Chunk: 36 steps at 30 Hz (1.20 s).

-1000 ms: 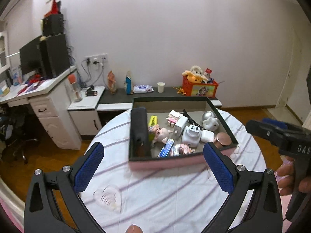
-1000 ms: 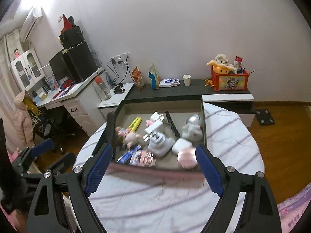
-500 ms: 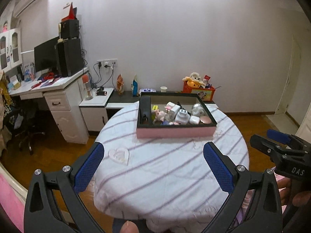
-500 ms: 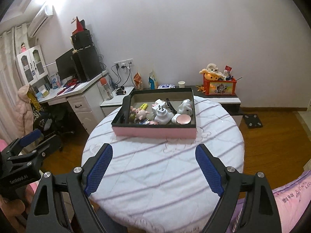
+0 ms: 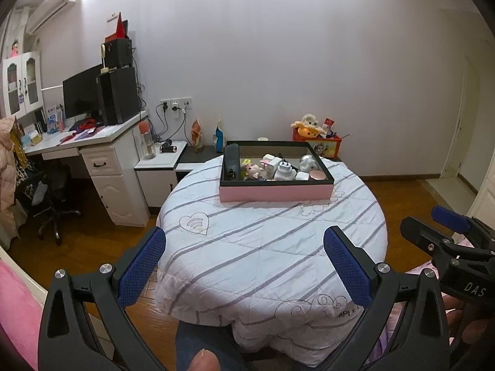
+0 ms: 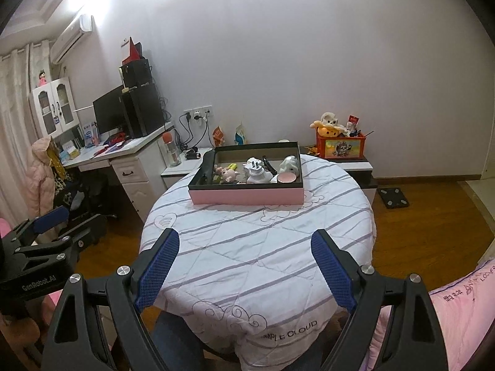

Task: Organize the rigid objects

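Both my left gripper (image 5: 244, 266) and right gripper (image 6: 244, 266) stood open and empty; reaching the far crowded box (image 6: 247, 196), I risked knocking the small objects (image 6: 256, 171).

1. A wide stretch of the round desk (image 5: 266, 247), draped in a white quilted cloth with grey stripes, lies bare between the near edge and the pink-sided, black-rimmed cardboard tray (image 5: 275, 192) at its far side.
2. The tray's raised walls fence in a crowded jumble of small objects; a tall black cylinder (image 5: 231, 161) stands against its left wall.
3. Both the left gripper (image 5: 244, 266) and the right gripper (image 6: 244, 266) hang before the near edge, jaws wide apart with nothing between them.
4. A white wooden computer table (image 5: 102, 160) crowds the left side.
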### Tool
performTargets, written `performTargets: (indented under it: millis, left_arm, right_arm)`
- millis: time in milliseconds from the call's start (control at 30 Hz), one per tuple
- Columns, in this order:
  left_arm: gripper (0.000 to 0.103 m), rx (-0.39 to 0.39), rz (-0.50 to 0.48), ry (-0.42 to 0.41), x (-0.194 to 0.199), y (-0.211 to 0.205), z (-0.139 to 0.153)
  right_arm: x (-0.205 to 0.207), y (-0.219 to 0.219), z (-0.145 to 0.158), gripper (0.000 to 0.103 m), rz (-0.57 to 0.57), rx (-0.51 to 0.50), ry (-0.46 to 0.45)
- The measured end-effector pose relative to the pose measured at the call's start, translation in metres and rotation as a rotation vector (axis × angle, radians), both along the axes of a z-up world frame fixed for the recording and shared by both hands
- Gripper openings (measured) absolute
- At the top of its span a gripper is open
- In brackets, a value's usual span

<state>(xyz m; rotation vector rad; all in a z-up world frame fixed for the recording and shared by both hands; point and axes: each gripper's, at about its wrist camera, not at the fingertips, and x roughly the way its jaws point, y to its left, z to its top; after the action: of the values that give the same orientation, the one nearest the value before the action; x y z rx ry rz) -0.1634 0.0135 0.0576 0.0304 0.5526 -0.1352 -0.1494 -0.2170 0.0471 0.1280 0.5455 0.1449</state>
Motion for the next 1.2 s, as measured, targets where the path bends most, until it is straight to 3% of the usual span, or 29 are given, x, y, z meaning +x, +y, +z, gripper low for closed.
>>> performTargets:
  millis: [867, 1200]
  left_arm:
    - [0.103, 0.000, 0.066, 0.035, -0.006, 0.006, -0.007]
    - [0.103, -0.024, 0.049, 0.039, -0.006, 0.007, -0.010]
  right_arm:
    - [-0.008, 0.012, -0.006, 0.089, 0.029, -0.007, 0.013]
    - [-0.007, 0.014, -0.006, 0.089, 0.034, -0.011, 0.017]
